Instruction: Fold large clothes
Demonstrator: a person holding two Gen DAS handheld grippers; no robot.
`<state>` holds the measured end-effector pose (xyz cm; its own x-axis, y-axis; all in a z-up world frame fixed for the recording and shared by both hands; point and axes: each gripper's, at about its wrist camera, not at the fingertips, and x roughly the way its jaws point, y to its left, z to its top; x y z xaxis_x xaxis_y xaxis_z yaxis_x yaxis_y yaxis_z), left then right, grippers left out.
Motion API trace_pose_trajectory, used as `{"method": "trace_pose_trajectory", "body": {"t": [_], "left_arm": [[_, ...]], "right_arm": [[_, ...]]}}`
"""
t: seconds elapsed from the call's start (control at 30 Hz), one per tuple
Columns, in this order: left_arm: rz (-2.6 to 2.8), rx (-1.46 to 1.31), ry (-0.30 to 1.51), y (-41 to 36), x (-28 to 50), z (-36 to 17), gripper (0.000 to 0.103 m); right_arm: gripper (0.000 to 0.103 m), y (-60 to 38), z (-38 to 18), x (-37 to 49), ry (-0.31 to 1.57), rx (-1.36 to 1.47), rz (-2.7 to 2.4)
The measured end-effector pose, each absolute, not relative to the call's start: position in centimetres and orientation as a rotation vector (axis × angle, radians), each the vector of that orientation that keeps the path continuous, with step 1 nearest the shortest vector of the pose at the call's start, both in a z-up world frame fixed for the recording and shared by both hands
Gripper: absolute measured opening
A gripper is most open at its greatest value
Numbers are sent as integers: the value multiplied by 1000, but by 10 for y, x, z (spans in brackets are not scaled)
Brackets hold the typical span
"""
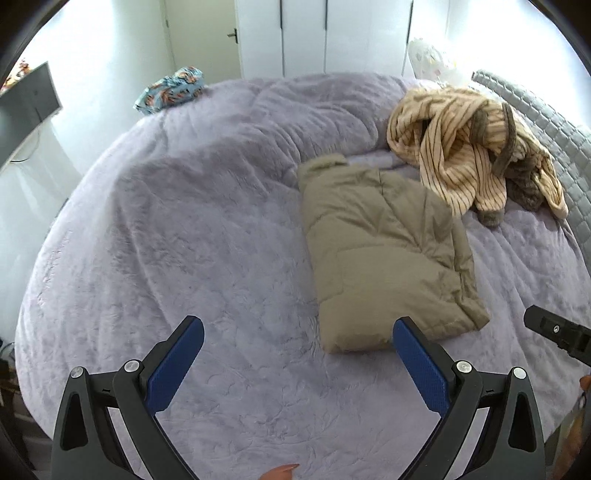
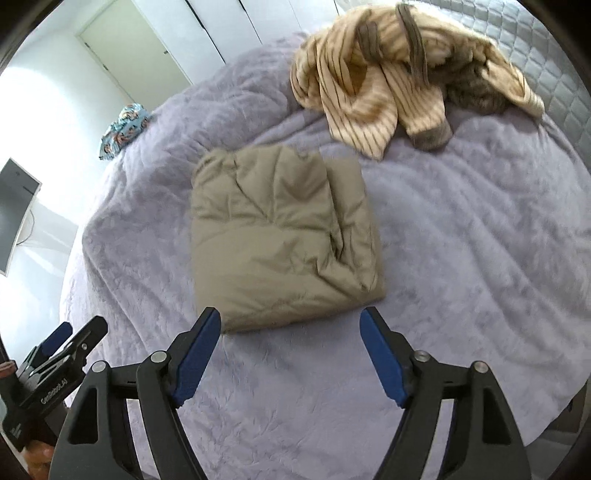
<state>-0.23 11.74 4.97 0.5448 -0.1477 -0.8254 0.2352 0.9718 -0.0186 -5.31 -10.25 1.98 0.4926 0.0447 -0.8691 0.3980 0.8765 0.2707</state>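
A khaki padded jacket [image 1: 384,251] lies folded into a thick rectangle on the lilac fleece bed cover [image 1: 207,229]; it also shows in the right wrist view [image 2: 280,236]. A crumpled cream striped garment [image 1: 469,147] lies behind it, also in the right wrist view [image 2: 391,77]. My left gripper [image 1: 297,332] is open and empty above the cover, just left of the jacket's near edge. My right gripper [image 2: 291,325] is open and empty in front of the jacket's near edge. The left gripper shows in the right wrist view [image 2: 59,354], and the right gripper's tip in the left wrist view [image 1: 554,332].
A blue patterned bundle [image 1: 171,90] lies at the bed's far left corner. A grey quilted headboard [image 1: 535,122] runs along the right. White wardrobe doors [image 1: 325,33] stand behind the bed. A dark monitor [image 1: 27,99] stands at the left.
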Motion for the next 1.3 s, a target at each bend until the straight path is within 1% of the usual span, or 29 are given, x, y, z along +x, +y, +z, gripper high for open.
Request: {"method": "trace_pose_trajectory", "body": {"t": [0.27,0.3,0.33,0.37,0.57,0.8,1.3], "left_arm": [[-194,80,936,99,-24,75,102],[-197,70,935,97,-26,78,102],[-203,58,935,95,-28,80,102],[-205,50,934,94,-29,82,102],[-182,55,915,84,-34,93,102],[-162,58,893,85,-36,105,102],[-153,74,888,85,-36,108,102]], "right_arm": [[82,-116,47,-56,1010,395,-207],[91,-116,50,-57,1002,385,-209],[96,-117,53,-58,990,375,-209],[103,-118,55,-59,980,372,-206],[103,-118,66,-60,951,330,-210],[103,-123,75,-64,923,350,-220],[103,-124,84,-61,909,337,-227]]}}
